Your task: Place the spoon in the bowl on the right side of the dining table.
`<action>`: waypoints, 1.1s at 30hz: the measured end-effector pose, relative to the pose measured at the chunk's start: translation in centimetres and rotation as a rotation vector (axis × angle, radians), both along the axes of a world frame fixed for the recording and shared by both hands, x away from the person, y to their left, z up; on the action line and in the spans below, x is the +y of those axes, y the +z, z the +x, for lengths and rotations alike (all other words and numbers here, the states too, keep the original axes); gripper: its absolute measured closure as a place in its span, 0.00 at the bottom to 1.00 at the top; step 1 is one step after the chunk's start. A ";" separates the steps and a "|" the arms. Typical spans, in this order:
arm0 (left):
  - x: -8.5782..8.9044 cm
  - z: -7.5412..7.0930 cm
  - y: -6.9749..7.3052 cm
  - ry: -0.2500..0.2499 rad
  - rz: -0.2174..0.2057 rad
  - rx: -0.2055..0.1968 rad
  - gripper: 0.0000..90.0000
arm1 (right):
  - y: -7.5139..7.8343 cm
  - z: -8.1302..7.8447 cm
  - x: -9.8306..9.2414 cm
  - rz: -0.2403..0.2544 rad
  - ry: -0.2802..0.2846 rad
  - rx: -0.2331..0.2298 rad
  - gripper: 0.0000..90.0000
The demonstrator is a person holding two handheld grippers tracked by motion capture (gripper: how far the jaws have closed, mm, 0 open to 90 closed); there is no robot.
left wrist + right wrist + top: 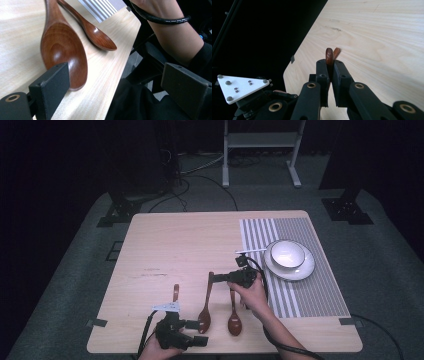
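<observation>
Three brown wooden spoons lie near the table's front edge. My right gripper (218,279) (331,67) is shut on the handle tip (328,55) of the middle spoon (204,312). The tip of the left spoon's handle (175,292) (336,52) shows just beyond it, and that spoon's bowl is hidden under my left gripper. The right spoon (233,319) (100,38) lies under the right hand. My left gripper (198,332) (117,80) is open at the front edge, one jaw beside the middle spoon's bowl (63,55), nothing between the jaws.
A white bowl (287,254) stands on a white plate (306,268) on a striped placemat (310,292) at the right. The right forearm (175,37) with its cable crosses in front of my left gripper. The table's front edge (225,351) is close.
</observation>
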State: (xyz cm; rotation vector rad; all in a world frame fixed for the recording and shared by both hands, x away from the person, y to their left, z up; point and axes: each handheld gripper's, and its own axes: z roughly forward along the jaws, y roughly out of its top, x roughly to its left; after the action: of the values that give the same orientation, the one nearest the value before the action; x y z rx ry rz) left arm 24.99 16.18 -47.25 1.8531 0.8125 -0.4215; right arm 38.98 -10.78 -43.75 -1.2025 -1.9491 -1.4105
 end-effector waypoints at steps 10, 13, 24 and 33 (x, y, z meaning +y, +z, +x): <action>0.4 0.1 0.2 0.027 -0.013 -0.007 0.08 | 1.0 0.6 -2.4 0.007 -0.061 -0.012 0.93; 0.6 0.1 0.3 0.038 -0.017 -0.014 0.08 | 1.3 0.8 -3.0 0.009 -0.078 -0.014 0.93; 1.0 0.2 0.3 0.058 -0.024 -0.020 0.08 | 1.9 1.4 -5.4 0.015 -0.137 -0.018 0.93; 0.9 0.2 0.3 0.061 -0.019 -0.023 0.08 | 2.4 1.8 -7.5 0.017 -0.185 -0.027 0.93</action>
State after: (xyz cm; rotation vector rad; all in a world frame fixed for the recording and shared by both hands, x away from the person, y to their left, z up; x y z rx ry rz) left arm 25.21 17.12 -46.90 1.8083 0.8442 -0.3677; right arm 40.77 -18.23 -41.38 -1.3924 -1.8797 -1.5389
